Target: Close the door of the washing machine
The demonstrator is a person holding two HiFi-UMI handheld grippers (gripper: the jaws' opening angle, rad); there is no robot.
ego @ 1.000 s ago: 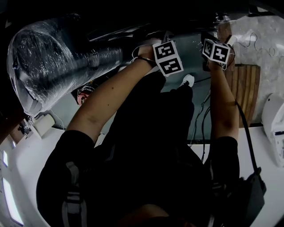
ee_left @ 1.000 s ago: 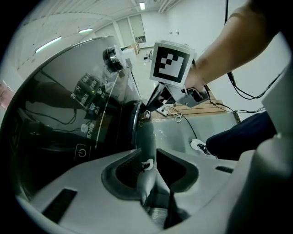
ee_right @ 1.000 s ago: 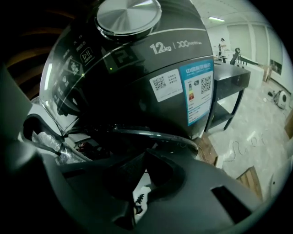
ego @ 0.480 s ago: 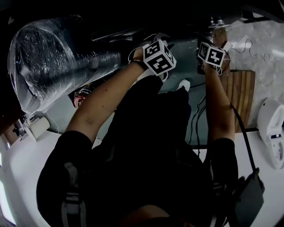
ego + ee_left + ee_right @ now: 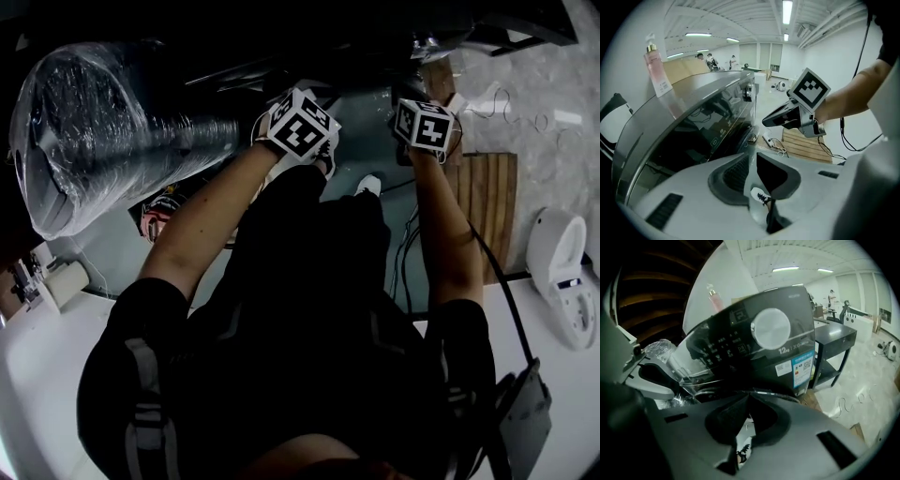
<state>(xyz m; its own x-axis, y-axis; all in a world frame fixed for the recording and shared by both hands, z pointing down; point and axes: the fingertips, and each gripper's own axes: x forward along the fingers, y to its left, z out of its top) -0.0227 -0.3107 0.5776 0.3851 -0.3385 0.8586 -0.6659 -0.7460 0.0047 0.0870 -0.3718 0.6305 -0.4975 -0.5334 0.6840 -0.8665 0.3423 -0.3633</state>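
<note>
Plastic-wrapped door [image 5: 94,131] is hanging open. L gripper [image 5: 752,159], jaws just closing to narrow empty gap, & R gripper [image 5: 747,401], shut on nothing, should be pushing its rim steadily shut.

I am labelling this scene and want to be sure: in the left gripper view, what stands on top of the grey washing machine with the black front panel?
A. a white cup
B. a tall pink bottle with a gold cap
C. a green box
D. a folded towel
B: the tall pink bottle with a gold cap stands upright on top of the grey washing machine with the black front panel.
</note>
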